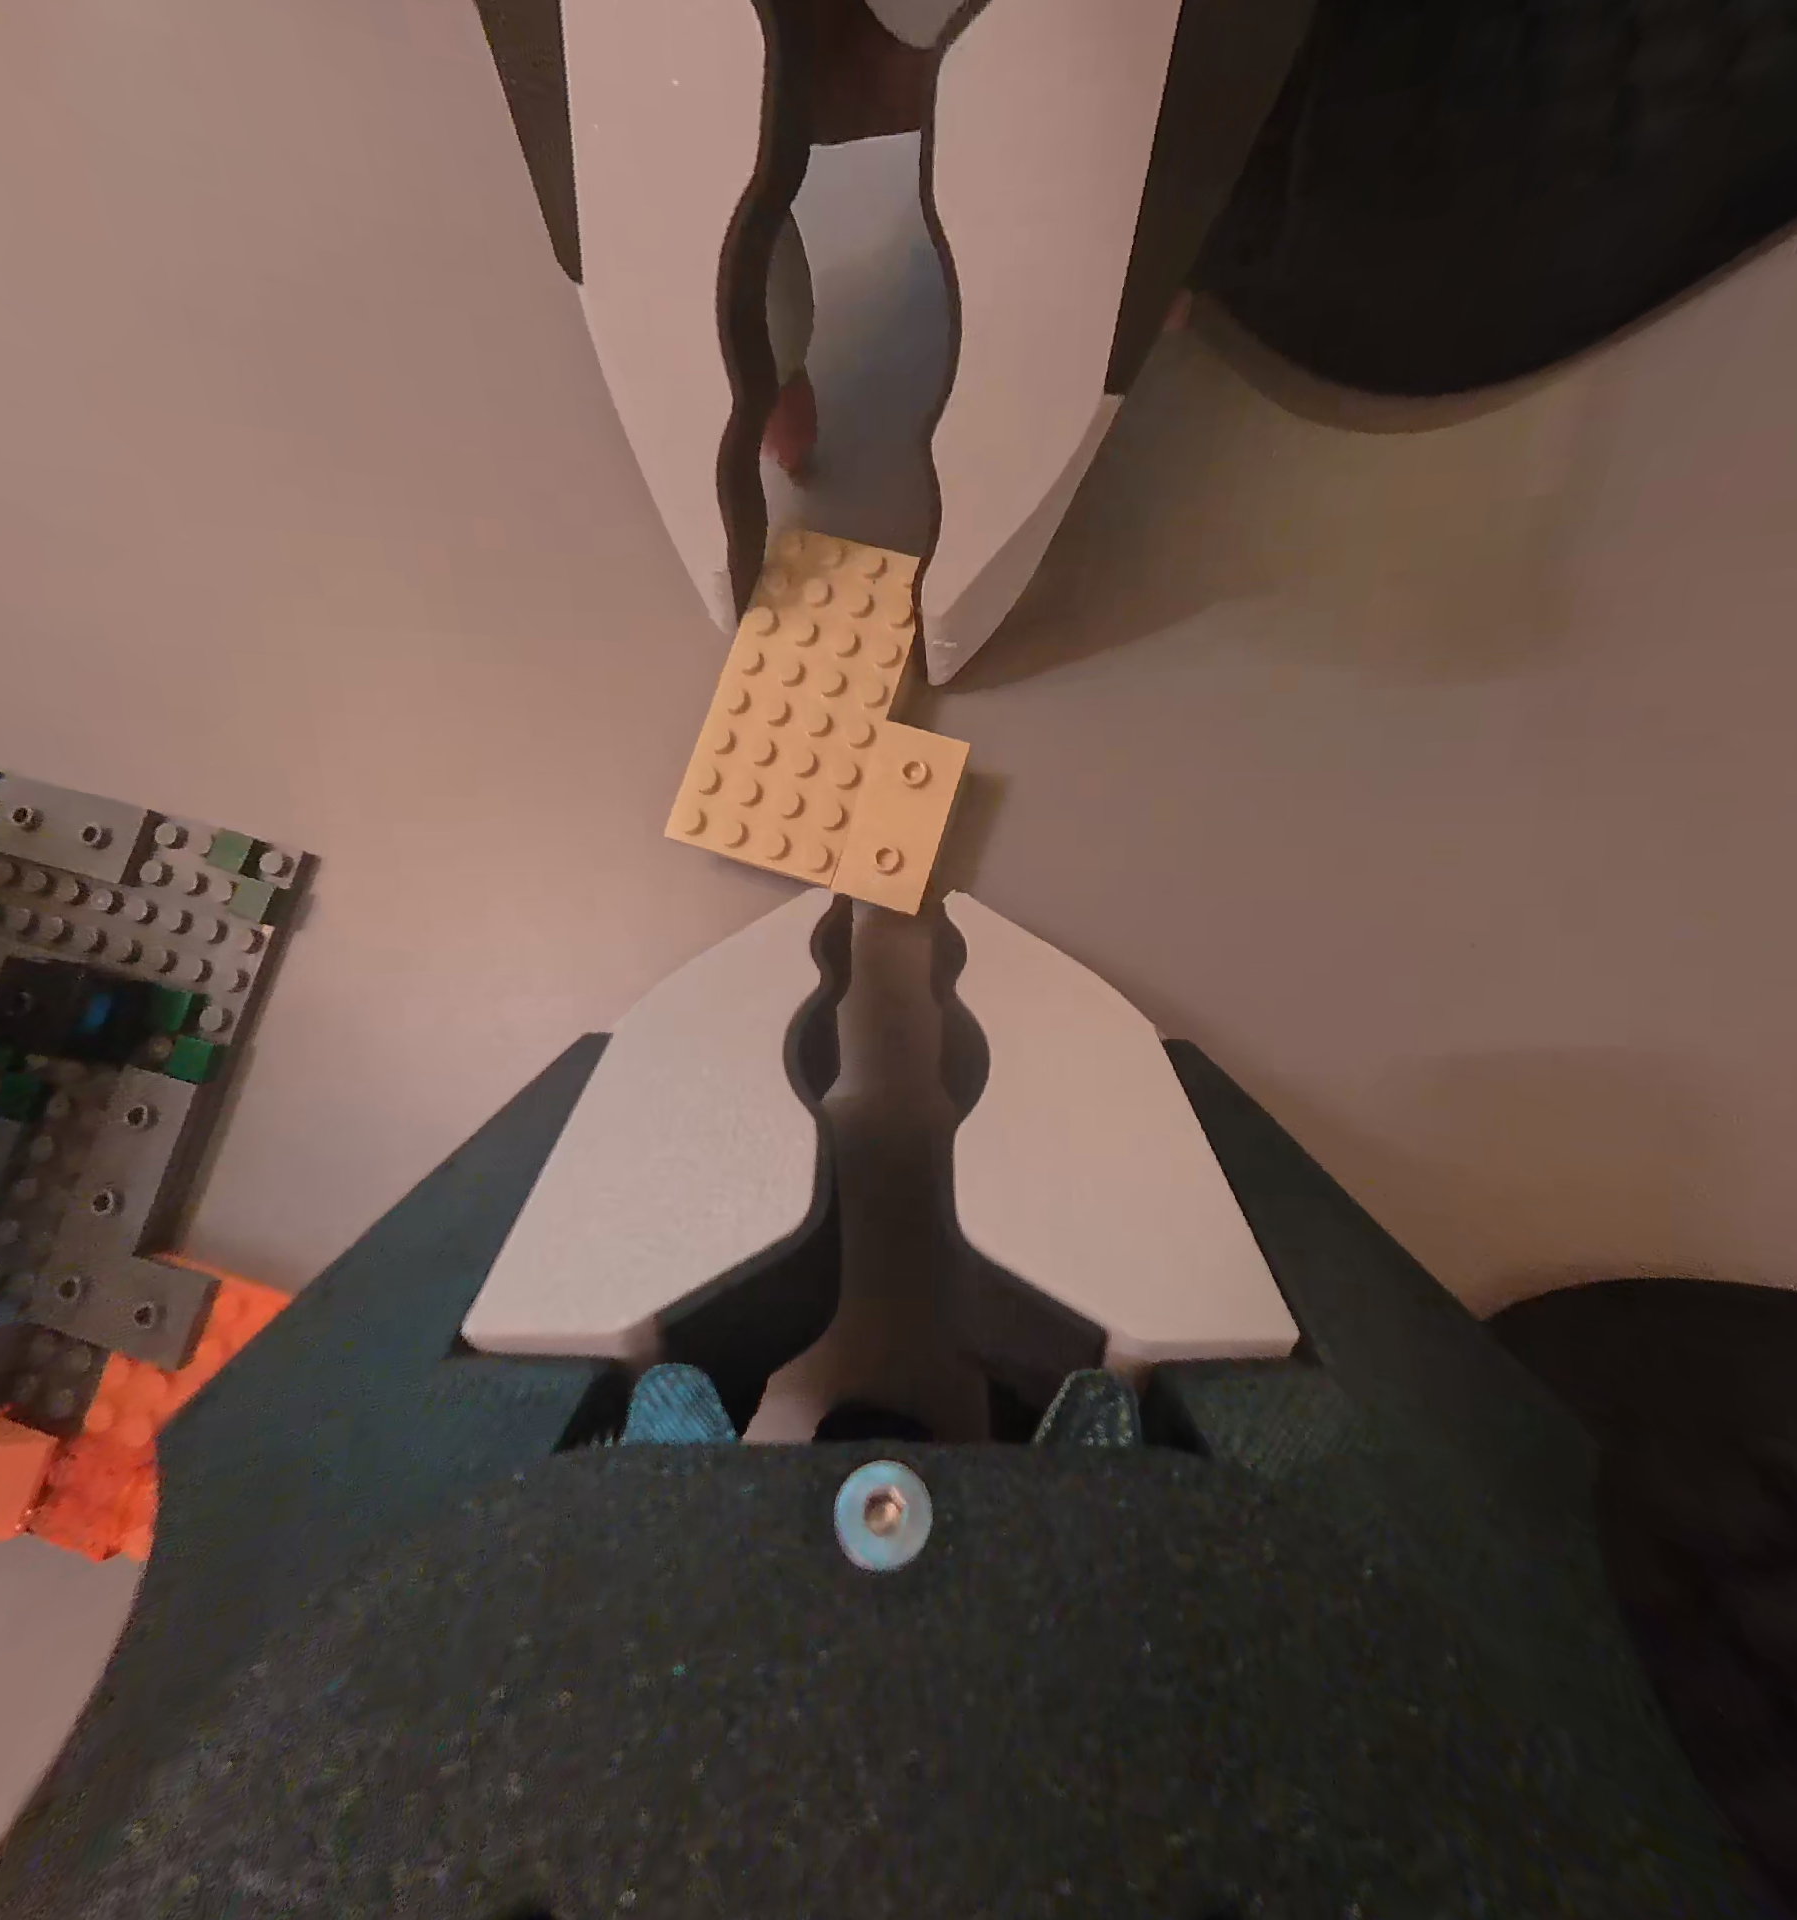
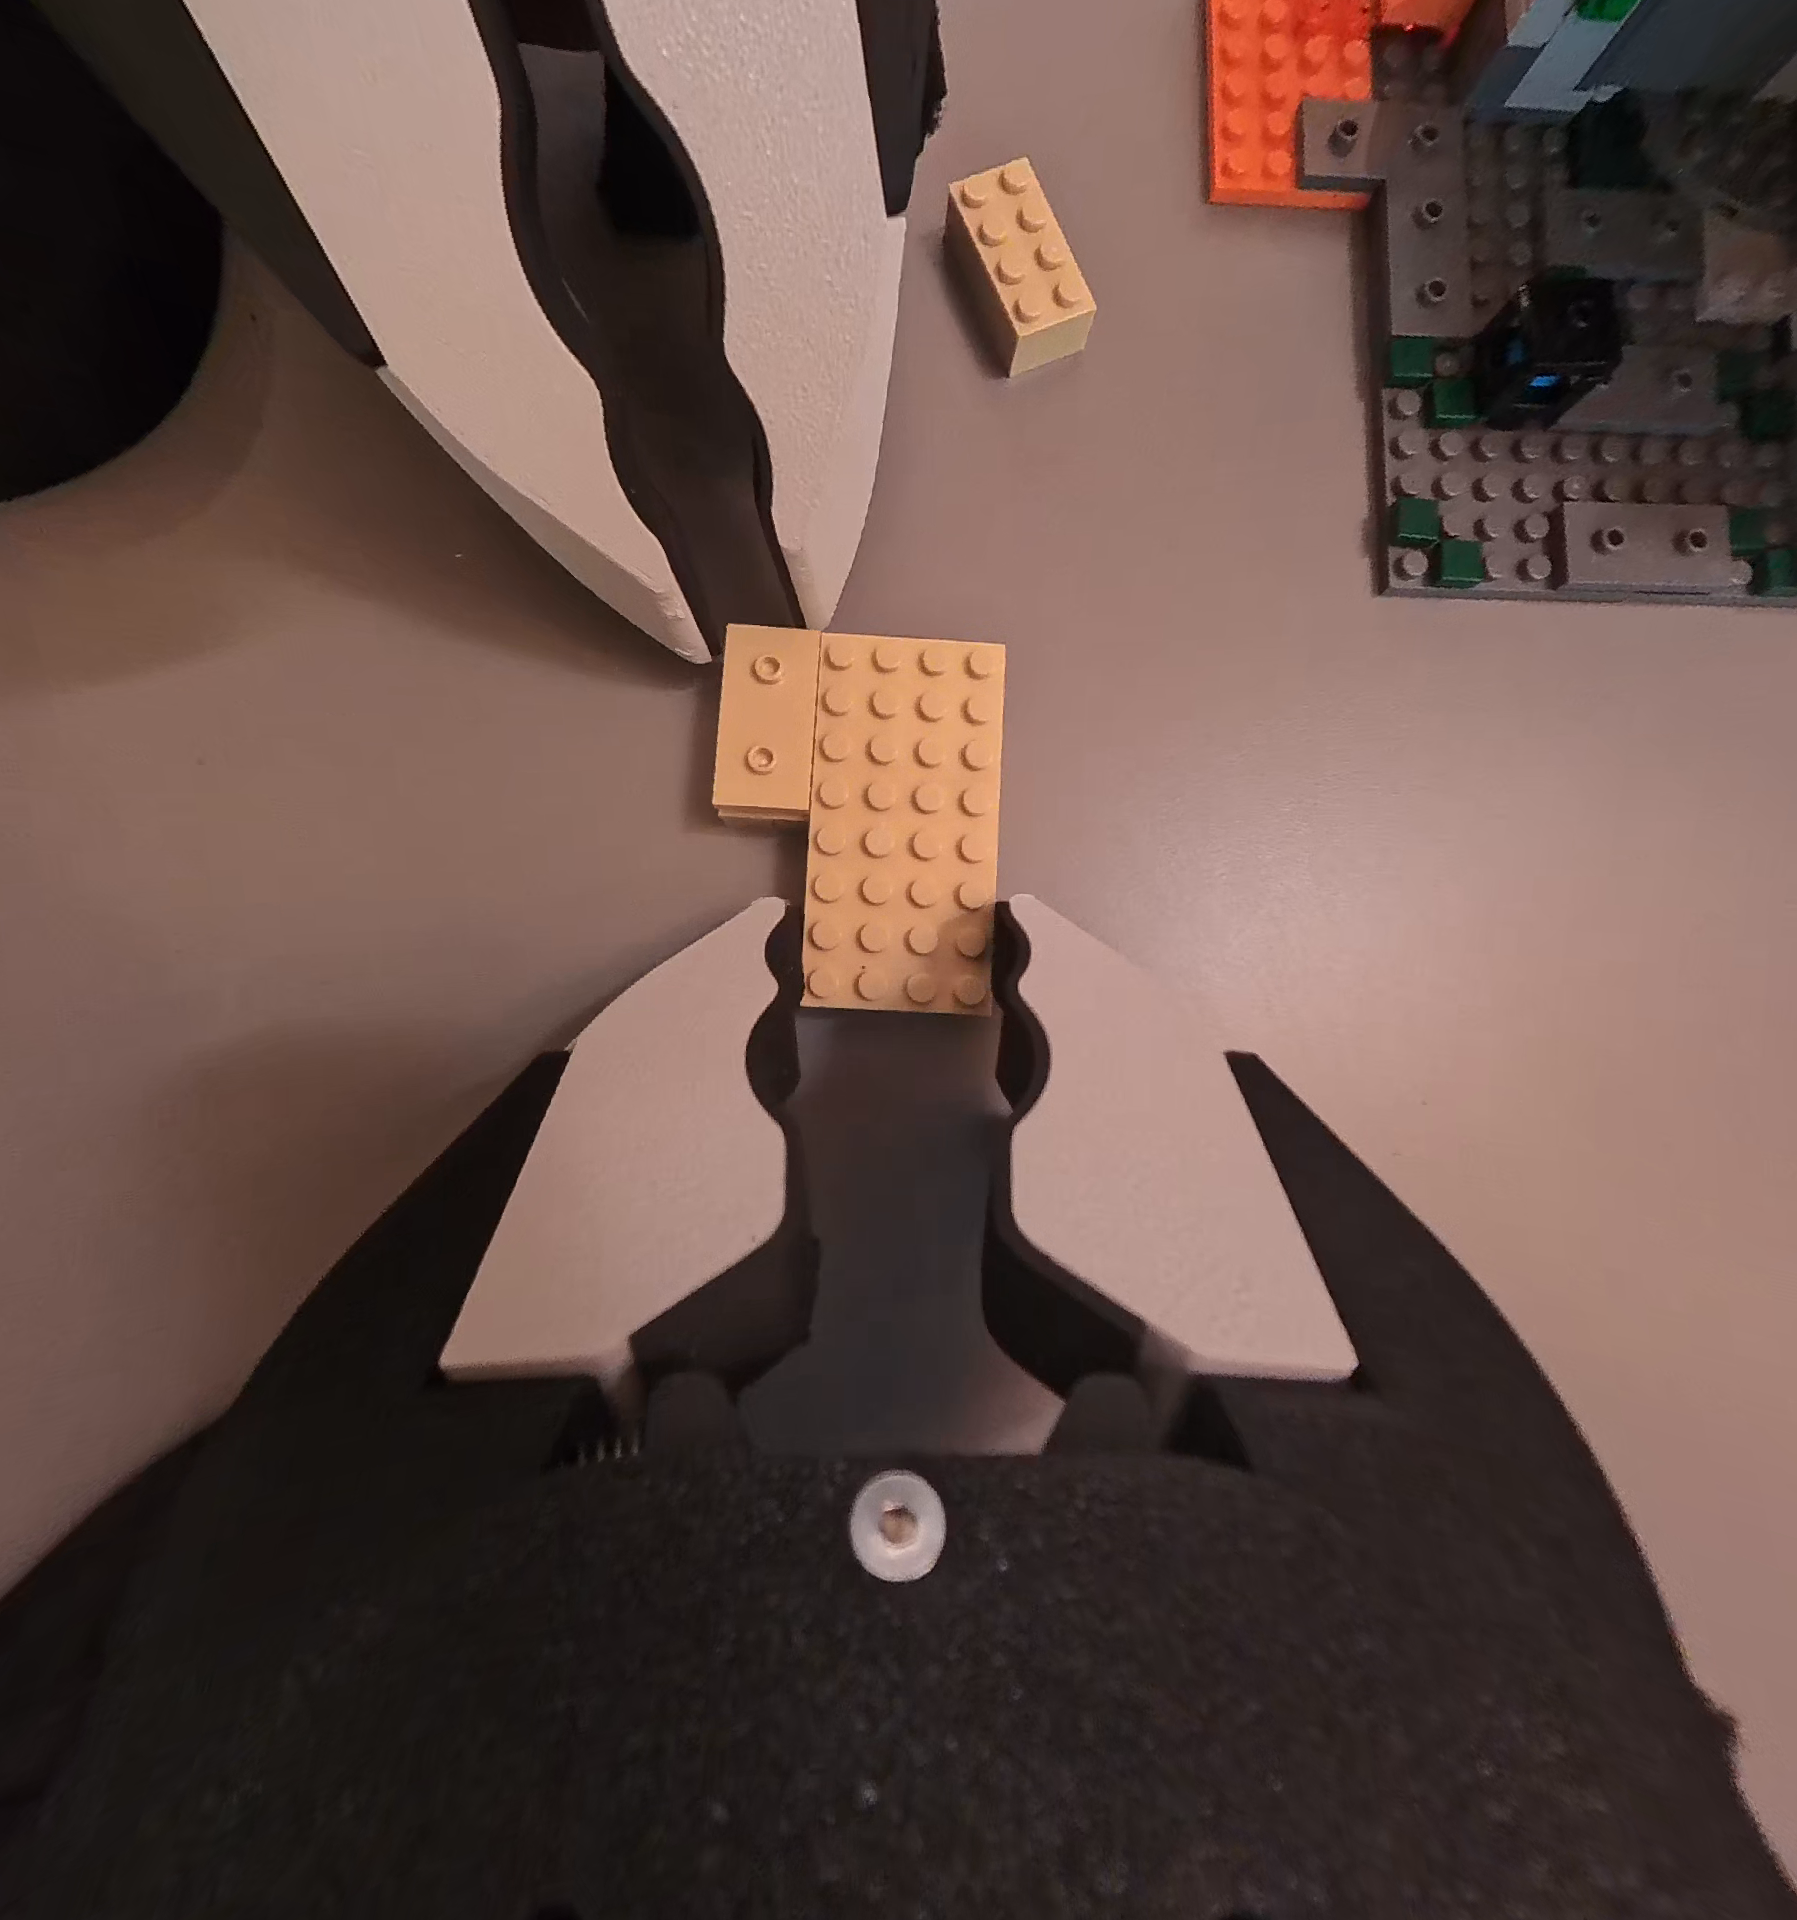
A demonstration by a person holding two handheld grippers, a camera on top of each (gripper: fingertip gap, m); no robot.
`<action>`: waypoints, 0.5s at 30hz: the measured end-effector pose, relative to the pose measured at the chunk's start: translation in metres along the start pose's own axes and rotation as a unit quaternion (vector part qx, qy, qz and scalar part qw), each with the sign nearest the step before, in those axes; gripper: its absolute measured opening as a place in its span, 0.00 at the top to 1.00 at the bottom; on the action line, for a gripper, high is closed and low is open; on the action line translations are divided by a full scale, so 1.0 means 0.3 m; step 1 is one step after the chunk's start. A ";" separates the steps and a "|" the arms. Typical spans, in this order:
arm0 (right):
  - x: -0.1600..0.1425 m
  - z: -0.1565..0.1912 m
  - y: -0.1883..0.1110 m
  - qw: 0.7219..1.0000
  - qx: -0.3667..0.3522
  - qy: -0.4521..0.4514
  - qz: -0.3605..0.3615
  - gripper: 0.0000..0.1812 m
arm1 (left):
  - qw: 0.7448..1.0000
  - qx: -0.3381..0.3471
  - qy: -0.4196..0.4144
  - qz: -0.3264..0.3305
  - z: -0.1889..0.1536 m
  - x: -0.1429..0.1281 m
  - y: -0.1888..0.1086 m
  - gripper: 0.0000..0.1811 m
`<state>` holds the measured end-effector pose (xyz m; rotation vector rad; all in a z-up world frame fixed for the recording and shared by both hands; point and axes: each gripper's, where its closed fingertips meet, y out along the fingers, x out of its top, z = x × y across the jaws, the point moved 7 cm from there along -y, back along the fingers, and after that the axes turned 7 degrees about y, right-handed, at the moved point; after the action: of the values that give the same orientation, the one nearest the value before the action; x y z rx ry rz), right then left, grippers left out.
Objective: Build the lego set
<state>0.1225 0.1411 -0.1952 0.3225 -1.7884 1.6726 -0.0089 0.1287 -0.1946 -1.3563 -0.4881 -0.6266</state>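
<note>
Tan is what sits between your two tools: a studded tan plate (image 2: pixel 899 831) lies flat on the pale table (image 2: pixel 1289 935), with a smaller tan tile (image 2: pixel 764 727) bearing two studs joined along one long edge at the end away from your right gripper (image 2: pixel 894 914). Your right gripper's fingers bracket the near end of the plate, one on each long side, pressed to its edges, so it is closed on the plate. Your left gripper (image 1: pixel 878 909) faces it from the opposite end; its tips are nearly together, just at the tile's corner, and you cannot tell from either view whether they pinch it. A loose tan brick (image 2: pixel 1024 265) lies ahead of your right gripper and to its right, well apart from the plate. Farther right stands the grey build (image 2: pixel 1559 416) with green and black bits, touching an orange plate (image 2: pixel 1278 104).
</note>
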 end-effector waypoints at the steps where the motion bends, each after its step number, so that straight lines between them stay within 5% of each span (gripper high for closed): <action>1: 0.000 -0.002 -0.001 1.000 0.003 0.004 -0.005 0.81 | 1.000 0.001 0.000 0.000 0.001 0.000 -0.001 0.93; 15: -0.005 -0.007 -0.006 1.000 0.004 0.010 -0.006 0.81 | 1.000 0.010 0.003 0.008 0.005 -0.004 -0.010 0.92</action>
<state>0.1254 0.1426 -0.1949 0.3181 -1.7613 1.6702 -0.0117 0.1301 -0.1930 -1.3380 -0.4770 -0.6113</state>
